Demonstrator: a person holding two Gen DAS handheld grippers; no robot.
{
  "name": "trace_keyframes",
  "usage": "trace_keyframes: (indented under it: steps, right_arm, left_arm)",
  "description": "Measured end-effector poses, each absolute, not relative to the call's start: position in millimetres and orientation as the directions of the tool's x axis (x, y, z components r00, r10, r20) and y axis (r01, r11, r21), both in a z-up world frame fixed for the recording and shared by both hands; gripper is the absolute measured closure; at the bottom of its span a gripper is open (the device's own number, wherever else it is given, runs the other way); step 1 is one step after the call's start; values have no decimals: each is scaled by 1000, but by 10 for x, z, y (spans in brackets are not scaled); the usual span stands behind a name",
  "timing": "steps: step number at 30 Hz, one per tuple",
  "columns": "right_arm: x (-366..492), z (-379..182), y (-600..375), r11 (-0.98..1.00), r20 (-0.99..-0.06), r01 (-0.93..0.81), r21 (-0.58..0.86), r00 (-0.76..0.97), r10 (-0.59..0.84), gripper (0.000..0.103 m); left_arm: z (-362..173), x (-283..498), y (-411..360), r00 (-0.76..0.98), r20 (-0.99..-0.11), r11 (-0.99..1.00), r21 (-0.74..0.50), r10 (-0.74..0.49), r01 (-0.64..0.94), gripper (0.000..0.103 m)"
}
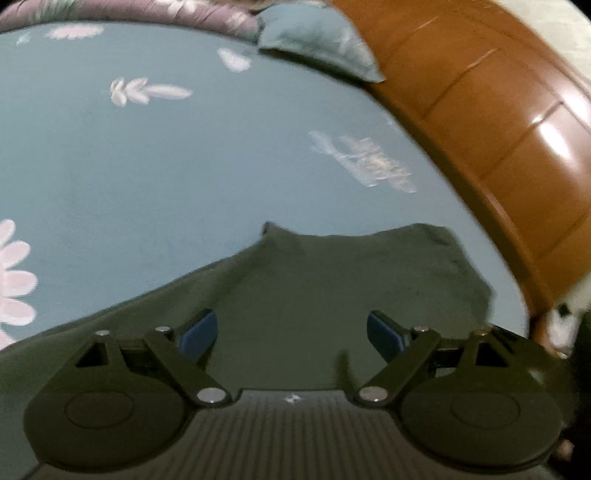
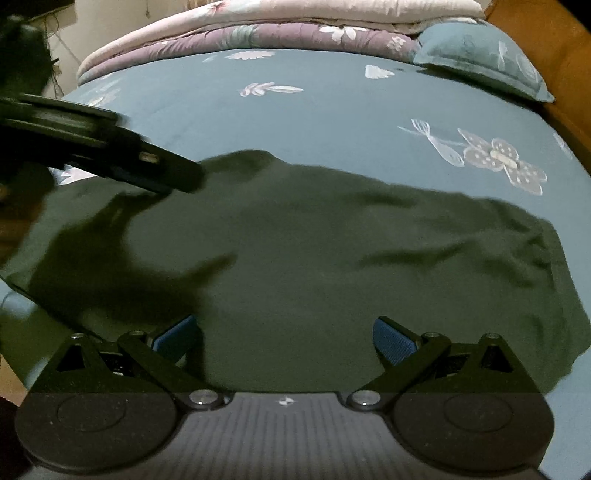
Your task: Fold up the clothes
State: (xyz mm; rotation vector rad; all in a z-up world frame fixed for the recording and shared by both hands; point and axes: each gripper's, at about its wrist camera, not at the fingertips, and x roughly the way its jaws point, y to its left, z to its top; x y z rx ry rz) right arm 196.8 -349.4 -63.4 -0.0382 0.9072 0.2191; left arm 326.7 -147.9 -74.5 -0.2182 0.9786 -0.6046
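Right tongs (image 2: 284, 343): we saw them released, empty | left tongs (image 1: 291, 334): likewise released | dark green garment (image 2: 332, 251): spread on bed (image 2: 295, 122), directly ahead beneath both, long axis crosswise | neither nearer.

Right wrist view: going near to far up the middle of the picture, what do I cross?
Right gripper, open → dark green garment → blue flowered bedsheet → folded quilts at the far end.
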Motion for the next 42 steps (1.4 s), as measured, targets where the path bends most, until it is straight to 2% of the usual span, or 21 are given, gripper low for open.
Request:
trace_keyframes:
  steps: [3, 7, 11, 16, 21, 29, 34, 38, 42]
  right_arm:
    - [1878, -662, -3576, 975, -774, -204, 90, 601, 197, 0]
    - [1799, -693, -3655, 969, -755, -220, 115, 615, 229, 0]
    - [1796, -678, -3731, 963, -738, -211, 165, 622, 262, 0]
    - [1799, -686, -3763, 959, -727, -213, 189, 626, 282, 0]
    - [1797, -653, -3791, 960, -723, -202, 195, 632, 280, 0]
    - [1767, -472, -3913, 963, -691, -162, 217, 671, 268, 0]
    - [1975, -346, -4108, 989, -666, -118, 91, 731, 149, 0]
    - [2241, -588, -4294, 998, -711, -59, 19, 701, 55, 0]
    - [2120, -708, -4409, 998, -740, -52, -25, 673, 16, 0]
  left_arm:
    - [-722, 3393, -1533, 468, -694, 834, -409, -547, 370, 15]
    - [-607, 3493, -1564, 474, -714, 857, -412, -515, 311, 15]
    - [-473, 3305, -1518, 475, -695, 842, -434, -539, 320, 15]
    - [-609, 3437, -1766, 406, -718, 821, -444, -565, 358, 14]
    - [-710, 3725, -1869, 438, -718, 840, -439, -541, 319, 15]
    - [-167, 3371, -1520, 483, -705, 853, -395, -520, 342, 14]
    - [-39, 3102, -1168, 498, -749, 898, -324, -436, 299, 14]
    - [-70, 2939, -1002, 511, -780, 929, -248, -361, 276, 14]
    - [-92, 2812, -846, 524, -795, 948, -202, -305, 245, 14]
